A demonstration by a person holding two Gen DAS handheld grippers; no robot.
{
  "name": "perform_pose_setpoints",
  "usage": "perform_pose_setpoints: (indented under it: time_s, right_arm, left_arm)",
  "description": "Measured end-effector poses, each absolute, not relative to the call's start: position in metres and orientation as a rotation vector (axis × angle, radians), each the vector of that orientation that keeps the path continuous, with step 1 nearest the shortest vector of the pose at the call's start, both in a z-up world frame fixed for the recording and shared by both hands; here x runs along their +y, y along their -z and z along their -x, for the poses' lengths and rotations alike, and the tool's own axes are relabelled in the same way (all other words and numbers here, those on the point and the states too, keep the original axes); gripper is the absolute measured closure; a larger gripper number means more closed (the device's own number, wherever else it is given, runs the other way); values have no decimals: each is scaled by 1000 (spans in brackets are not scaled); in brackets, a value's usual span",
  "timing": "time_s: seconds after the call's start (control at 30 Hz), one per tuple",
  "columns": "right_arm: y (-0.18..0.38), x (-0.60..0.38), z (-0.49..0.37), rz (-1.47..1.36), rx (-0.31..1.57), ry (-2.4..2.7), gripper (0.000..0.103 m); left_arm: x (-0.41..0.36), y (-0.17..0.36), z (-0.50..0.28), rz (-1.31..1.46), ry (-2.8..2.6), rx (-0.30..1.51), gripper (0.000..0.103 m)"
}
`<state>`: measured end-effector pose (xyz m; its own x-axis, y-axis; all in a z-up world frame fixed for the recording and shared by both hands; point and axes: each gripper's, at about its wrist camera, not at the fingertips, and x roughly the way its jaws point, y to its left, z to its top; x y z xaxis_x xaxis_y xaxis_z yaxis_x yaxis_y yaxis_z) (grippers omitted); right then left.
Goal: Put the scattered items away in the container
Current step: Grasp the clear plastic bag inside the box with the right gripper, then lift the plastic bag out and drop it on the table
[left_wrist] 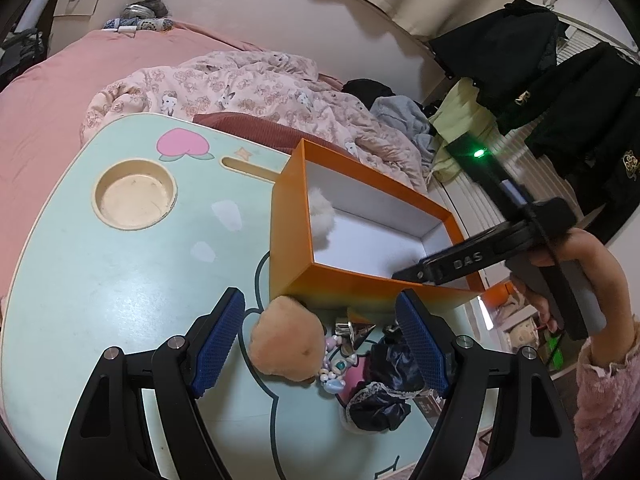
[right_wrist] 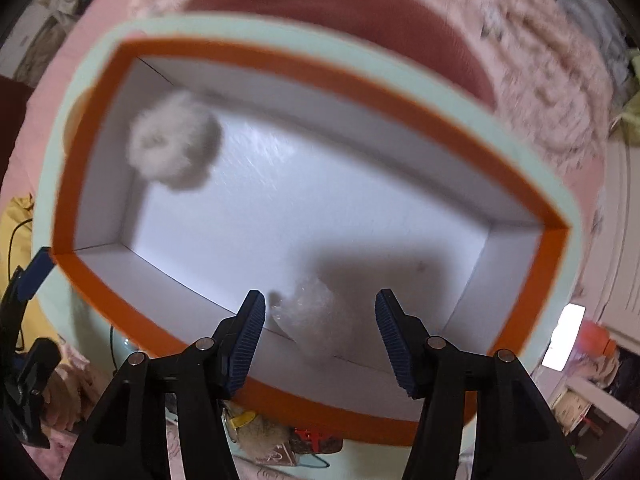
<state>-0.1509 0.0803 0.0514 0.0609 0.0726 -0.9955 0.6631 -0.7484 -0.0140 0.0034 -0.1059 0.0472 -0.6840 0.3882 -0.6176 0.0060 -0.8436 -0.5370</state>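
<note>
An orange box [left_wrist: 289, 236] with a white inside stands on the mint lap table [left_wrist: 100, 280]. A white fluffy scrunchie [left_wrist: 320, 216] lies in its left corner, also in the right wrist view [right_wrist: 172, 146]. My left gripper [left_wrist: 320, 338] is open just above a tan fluffy scrunchie [left_wrist: 286, 346], a beaded pastel piece [left_wrist: 336, 364] and a black satin scrunchie [left_wrist: 384, 384] in front of the box. My right gripper [right_wrist: 318, 330] is open over the box [right_wrist: 92, 120]; a small clear crinkly item [right_wrist: 310, 318] is between its fingers, blurred, apart from both pads.
The table has a round cup recess [left_wrist: 135, 194] and a slot [left_wrist: 248, 168]. A pink bed [left_wrist: 52, 92] with a rumpled floral quilt [left_wrist: 248, 88] lies behind. Dark clothes [left_wrist: 560, 92] hang at the right. The right tool [left_wrist: 480, 258] reaches over the box's near right corner.
</note>
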Motion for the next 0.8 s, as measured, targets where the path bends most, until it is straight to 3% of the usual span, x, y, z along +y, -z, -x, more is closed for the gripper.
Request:
perform_pose_setpoints:
  time_s: [0.07, 0.1, 0.13, 0.33, 0.6, 0.8]
  right_arm:
    - [-42, 81, 155, -1944, 698, 1667, 52]
    - [-44, 80, 155, -1930, 696, 1646, 68]
    - [-45, 79, 155, -1933, 687, 1635, 70]
    - [-57, 86, 156, -1863, 647, 1723, 71]
    - [-147, 142, 90, -1367, 304, 2040, 71]
    - [-117, 166, 17, -1271, 87, 1962, 71]
  left_arm:
    - [-106, -47, -3, 1125, -2589, -761, 25]
    - [-107, -47, -3, 1124, -2587, -761, 25]
    - [-107, -47, -3, 1122, -2587, -761, 25]
    - [-108, -47, -4, 1123, -2589, -764, 25]
    - [-113, -45, -4, 1137, -2602, -775, 25]
    - [-111, -47, -2, 1159, -2626, -766, 25]
